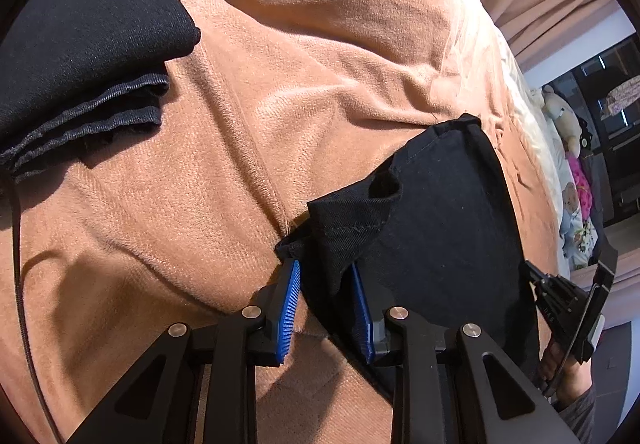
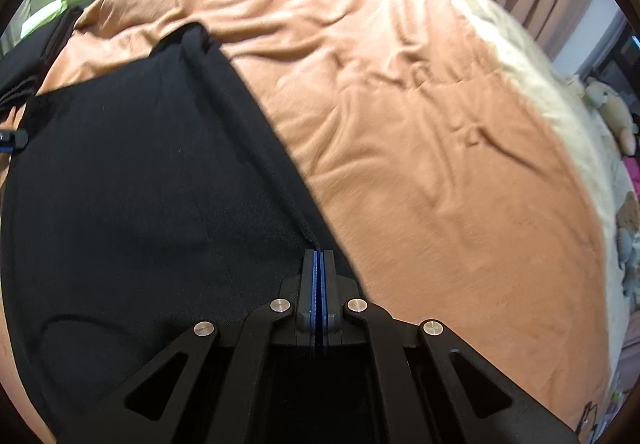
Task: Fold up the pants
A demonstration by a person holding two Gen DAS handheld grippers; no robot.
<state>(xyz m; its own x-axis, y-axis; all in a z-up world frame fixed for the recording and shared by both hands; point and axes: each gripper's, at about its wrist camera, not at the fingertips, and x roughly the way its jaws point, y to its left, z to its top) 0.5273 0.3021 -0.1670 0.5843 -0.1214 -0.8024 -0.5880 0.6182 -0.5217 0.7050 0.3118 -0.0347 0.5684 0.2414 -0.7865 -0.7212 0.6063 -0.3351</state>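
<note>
Blue ribbed pads [image 1: 291,306] of the left gripper [image 1: 326,272] stand apart, with a bunched corner of the black pants [image 1: 444,228] hanging between them; whether the pads press the cloth cannot be told from this view. From that corner the pants stretch to the right across the peach blanket [image 1: 280,91] that covers the bed. At the right edge of the left wrist view, the right gripper's body and part of a hand [image 1: 560,372] show beside the garment.

Right gripper [image 2: 319,256]: jaws clenched, blue pads pressed flat together, with the seamed edge of the pants running into the tips, so it grasps the pants at that edge. In this view the black cloth covers the left half of the picture and the blanket fills the right half.

Stacked at the upper left of the left wrist view lie folded dark garments [image 1: 80,55], apart from the pants. Stuffed toys [image 1: 564,115] lie past the far edge of the bed.
</note>
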